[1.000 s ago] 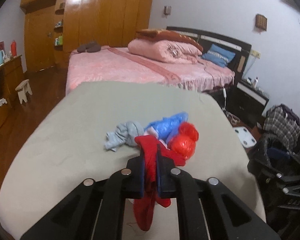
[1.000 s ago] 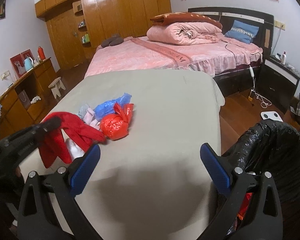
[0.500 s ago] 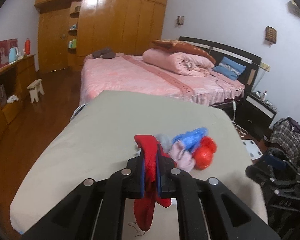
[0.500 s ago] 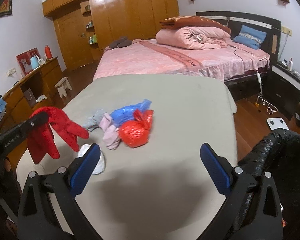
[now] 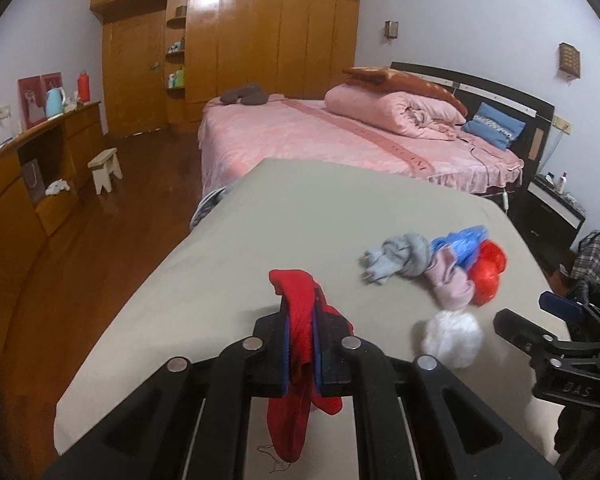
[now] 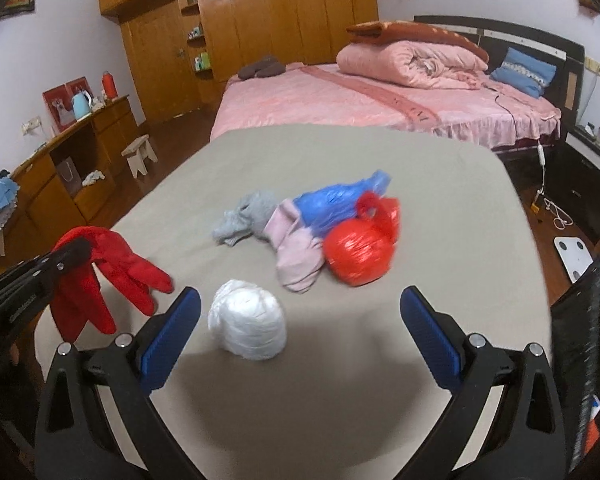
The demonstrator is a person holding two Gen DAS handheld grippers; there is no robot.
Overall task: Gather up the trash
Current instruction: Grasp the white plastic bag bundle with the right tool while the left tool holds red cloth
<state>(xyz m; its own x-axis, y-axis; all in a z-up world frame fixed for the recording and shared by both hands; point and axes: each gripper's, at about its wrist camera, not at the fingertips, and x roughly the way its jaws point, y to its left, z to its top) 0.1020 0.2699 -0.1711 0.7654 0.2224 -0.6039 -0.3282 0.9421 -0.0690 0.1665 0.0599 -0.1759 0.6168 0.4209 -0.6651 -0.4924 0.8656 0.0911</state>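
My left gripper [image 5: 301, 322] is shut on a red glove [image 5: 296, 344], held above the left part of the grey-covered table [image 5: 300, 208]; the glove [image 6: 100, 276] hangs from it in the right wrist view. My right gripper [image 6: 300, 320] is open and empty, over the table's front, with a white plastic ball [image 6: 247, 325] just inside its left finger. Beyond lie a red tied bag [image 6: 360, 252], a blue bag [image 6: 336, 200], a pink sock [image 6: 296, 248] and a grey sock [image 6: 248, 216]. The same pile [image 5: 440, 264] shows right of my left gripper.
A black-lined trash bin [image 6: 588, 320] stands at the table's right edge. A pink bed [image 5: 340, 136] lies behind the table. A wooden sideboard [image 5: 32, 168] and small stool [image 5: 106, 164] are on the left, a wardrobe [image 5: 240, 40] at the back.
My left gripper has lifted the red glove off the pile and carried it left. The white ball under it is now uncovered. My right gripper has moved left toward the pile, away from the bin.
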